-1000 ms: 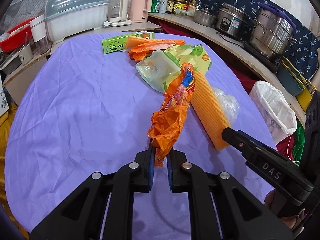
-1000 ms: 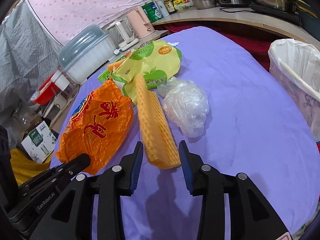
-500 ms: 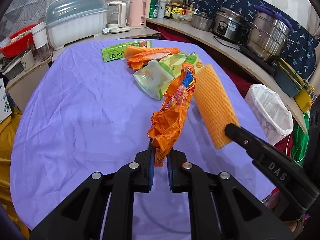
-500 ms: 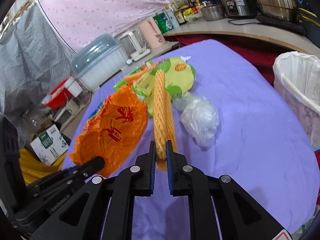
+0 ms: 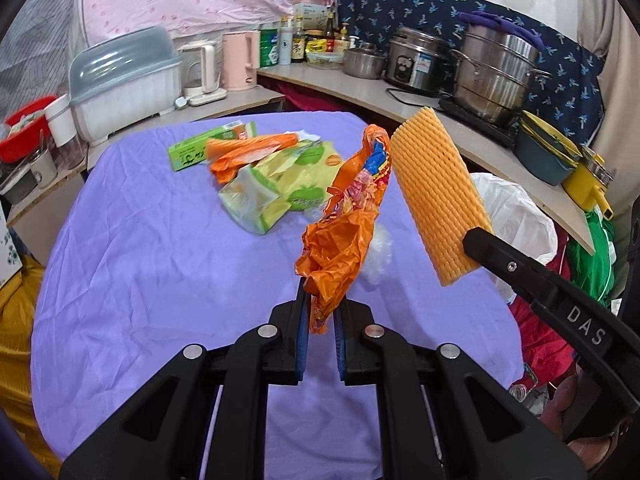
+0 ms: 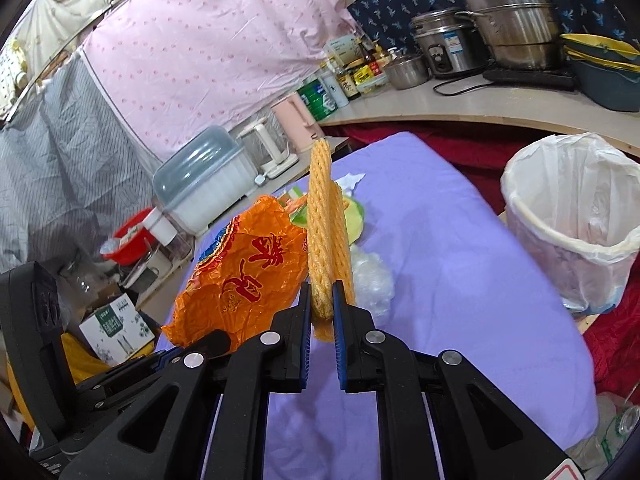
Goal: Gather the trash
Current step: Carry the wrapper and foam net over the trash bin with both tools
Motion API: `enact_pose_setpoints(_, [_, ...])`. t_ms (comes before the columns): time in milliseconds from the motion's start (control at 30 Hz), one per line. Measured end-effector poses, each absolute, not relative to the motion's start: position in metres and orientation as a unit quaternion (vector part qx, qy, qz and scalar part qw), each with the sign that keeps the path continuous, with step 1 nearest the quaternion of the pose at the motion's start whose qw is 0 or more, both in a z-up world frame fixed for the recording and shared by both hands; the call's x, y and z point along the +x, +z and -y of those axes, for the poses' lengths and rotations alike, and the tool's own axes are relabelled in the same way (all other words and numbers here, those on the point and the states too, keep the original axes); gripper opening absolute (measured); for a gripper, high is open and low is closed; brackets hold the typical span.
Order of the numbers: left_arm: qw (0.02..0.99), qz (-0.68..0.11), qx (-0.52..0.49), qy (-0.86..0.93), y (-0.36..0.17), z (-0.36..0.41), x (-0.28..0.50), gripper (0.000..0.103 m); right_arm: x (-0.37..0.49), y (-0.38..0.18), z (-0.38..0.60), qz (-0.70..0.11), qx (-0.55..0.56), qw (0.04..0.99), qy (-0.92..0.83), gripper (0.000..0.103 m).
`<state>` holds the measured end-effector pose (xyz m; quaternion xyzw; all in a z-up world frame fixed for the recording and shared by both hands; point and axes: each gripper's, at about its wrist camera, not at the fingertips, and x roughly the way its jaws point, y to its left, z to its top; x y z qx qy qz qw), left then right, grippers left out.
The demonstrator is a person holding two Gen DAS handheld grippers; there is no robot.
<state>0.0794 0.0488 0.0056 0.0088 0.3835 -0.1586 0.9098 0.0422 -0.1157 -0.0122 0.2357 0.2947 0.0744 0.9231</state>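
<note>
Bright, even indoor light, soft shadows, sharp focus, strong fisheye bending with dark corners.

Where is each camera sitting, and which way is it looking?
Left wrist view: it sits on the left gripper, looking along its fingers across the purple table toward the kitchen counter; its jaws pinch an orange plastic bag, and the right gripper reaches in from the right.
Right wrist view: it sits on the right gripper, looking over the table toward the pink curtain and white-lined bin; its jaws pinch a yellow foam net.
Both views share the bag, the net and the table.
</note>
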Motion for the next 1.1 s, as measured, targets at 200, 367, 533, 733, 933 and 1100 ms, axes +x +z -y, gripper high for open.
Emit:
enact_pose_setpoints(200, [0.911, -0.369, 0.022, -0.181, 0.018, -0.013, 0.074, 0.011, 0.025, -0.006, 0.156, -0.274, 0.252, 0.927, 0.040, 0.011])
enact_pose_setpoints(367, [0.908, -0.363, 0.033, -0.205, 0.023, 0.021, 0.074, 0.011, 0.011, -0.007, 0.200, -0.261, 0.264, 0.929, -0.002, 0.011])
enact_pose_setpoints(533, [0.903, -0.362, 0.042, -0.227, 0.025, 0.056, 0.077, 0.011, 0.001, -0.012, 0.246, -0.252, 0.276, 0.926, -0.051, 0.011])
enact_pose_setpoints(733, [0.895, -0.364, 0.055, -0.253, 0.022, 0.104, 0.086, 0.011, -0.009, -0.024, 0.294, -0.244, 0.301, 0.917, -0.097, 0.011])
enact_pose_setpoints(933, [0.886, -0.370, 0.065, -0.273, 0.018, 0.146, 0.097, 0.011, -0.012, -0.037, 0.324, -0.247, 0.311, 0.909, -0.126, 0.011])
enact_pose_setpoints(1100, [0.876, -0.380, 0.074, -0.287, 0.012, 0.182, 0.110, 0.011, -0.016, -0.048, 0.342, -0.248, 0.320, 0.904, -0.139, 0.011])
